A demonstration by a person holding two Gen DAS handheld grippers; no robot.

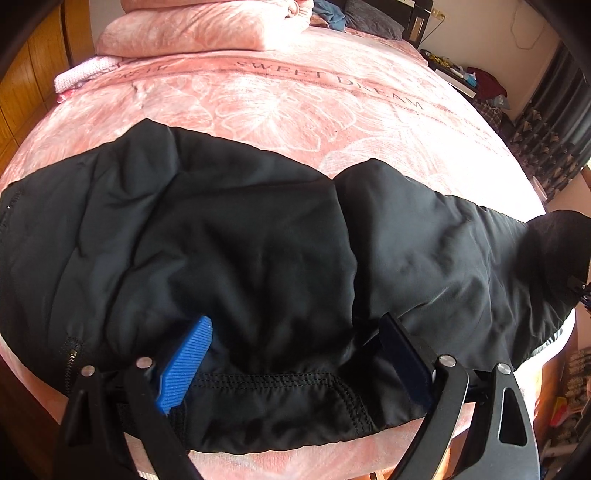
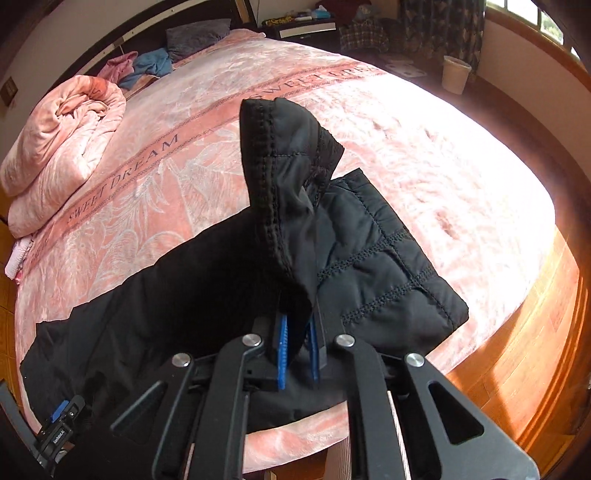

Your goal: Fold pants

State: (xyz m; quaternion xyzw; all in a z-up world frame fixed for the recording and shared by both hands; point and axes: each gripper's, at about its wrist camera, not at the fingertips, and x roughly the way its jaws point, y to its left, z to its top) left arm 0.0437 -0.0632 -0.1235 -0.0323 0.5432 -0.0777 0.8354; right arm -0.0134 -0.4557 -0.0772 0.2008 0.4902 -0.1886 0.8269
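Right gripper (image 2: 297, 343): blue pads nearly together, clamped on a hem corner of the black pants (image 2: 207, 280). Held fabric stands up in a peak above the rest, stitched edge on top, so that end can likely be carried over for a fold. The part next to it lies flat near the bed edge.

Left gripper (image 1: 295, 354): jaws spread wide, straddling the stitched hem at the near edge. Blue pad (image 1: 186, 363) sits on the fabric, other finger at the cloth edge, nothing pinched. Looks staged to bite the hem or pin it while the right end travels; can't tell which.

Pants run crosswise along the near edge of the bed (image 1: 280, 110), rumpled, a zipper (image 1: 72, 363) at the left end. Beyond them the pink blanket is bare, presumably the landing zone. Far end: rolled pink quilt (image 2: 62, 147) and pillows (image 2: 195, 35), well apart from the work.
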